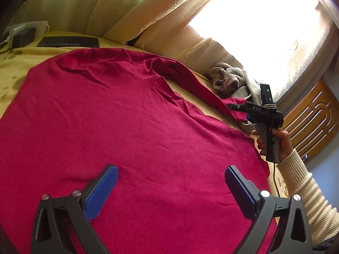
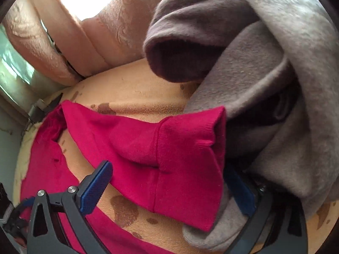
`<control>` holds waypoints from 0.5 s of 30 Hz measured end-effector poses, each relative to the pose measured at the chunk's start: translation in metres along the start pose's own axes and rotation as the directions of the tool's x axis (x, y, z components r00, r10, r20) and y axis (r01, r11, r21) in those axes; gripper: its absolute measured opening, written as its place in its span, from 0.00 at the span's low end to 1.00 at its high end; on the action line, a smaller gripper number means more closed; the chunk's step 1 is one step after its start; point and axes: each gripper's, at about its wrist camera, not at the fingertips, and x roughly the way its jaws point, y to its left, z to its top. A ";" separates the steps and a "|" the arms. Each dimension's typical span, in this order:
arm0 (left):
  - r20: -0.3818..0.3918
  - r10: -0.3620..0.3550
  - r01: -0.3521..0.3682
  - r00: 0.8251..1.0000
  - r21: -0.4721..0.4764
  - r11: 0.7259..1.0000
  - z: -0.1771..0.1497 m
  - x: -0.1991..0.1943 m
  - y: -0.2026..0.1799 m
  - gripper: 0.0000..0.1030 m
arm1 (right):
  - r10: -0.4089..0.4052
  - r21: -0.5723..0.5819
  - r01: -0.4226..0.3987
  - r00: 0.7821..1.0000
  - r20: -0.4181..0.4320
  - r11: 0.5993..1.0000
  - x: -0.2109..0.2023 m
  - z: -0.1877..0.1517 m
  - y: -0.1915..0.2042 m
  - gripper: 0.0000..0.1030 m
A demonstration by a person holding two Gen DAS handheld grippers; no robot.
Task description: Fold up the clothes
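- Jumper (image 1: 118, 114), the red one, is spread flat over the yellow blanket (image 1: 17, 63) on the bed, back up as far as I can tell; one long sleeve (image 2: 148, 148) trails off to the side and its cuff (image 2: 190, 158) ends right against a grey pile (image 2: 264, 84) of other clothes
- left tongs (image 1: 170, 188) hang over the body of the jumper near its lower part; jaws wide apart, nothing between the blue pads, not touching the knit from what I can see
- right tongs (image 2: 169, 190) are down at the sleeve end, also spread wide; the cuff lies in the gap between the two fingers, but the pads aren't pressing on it, so it's not gripped yet; the far finger is half buried in the grey stuff
- handling-wise: soft, light knit, no stiffness at all; it'll sag and drag wherever it isn't held, and it clings a bit to a fuzzy blanket, so lifting beats sliding; nothing fragile here
- where I'd grab: the ribbed cuff is the thickest bit and gives the pads something to bite; take both layers, and keep clear of the grey pile so it doesn't come along for the ride
- my guess at the step: sleeve gets carried across onto the body; the left tongs could pin the shoulder while that happens
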 end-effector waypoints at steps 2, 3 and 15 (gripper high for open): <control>0.024 -0.039 0.040 0.999 -0.041 0.998 0.000 -0.002 0.007 0.99 | -0.037 -0.017 0.038 0.998 0.053 0.999 0.000 -0.008 0.005 1.00; 0.032 -0.046 0.048 0.998 -0.048 0.998 0.000 -0.004 0.008 0.99 | -0.032 -0.001 0.032 0.996 0.089 0.999 -0.001 -0.011 0.004 1.00; -0.036 0.025 -0.028 0.999 -0.088 0.996 0.011 0.003 0.002 0.99 | 0.142 0.094 -0.161 0.973 0.180 0.982 -0.029 -0.013 -0.026 0.79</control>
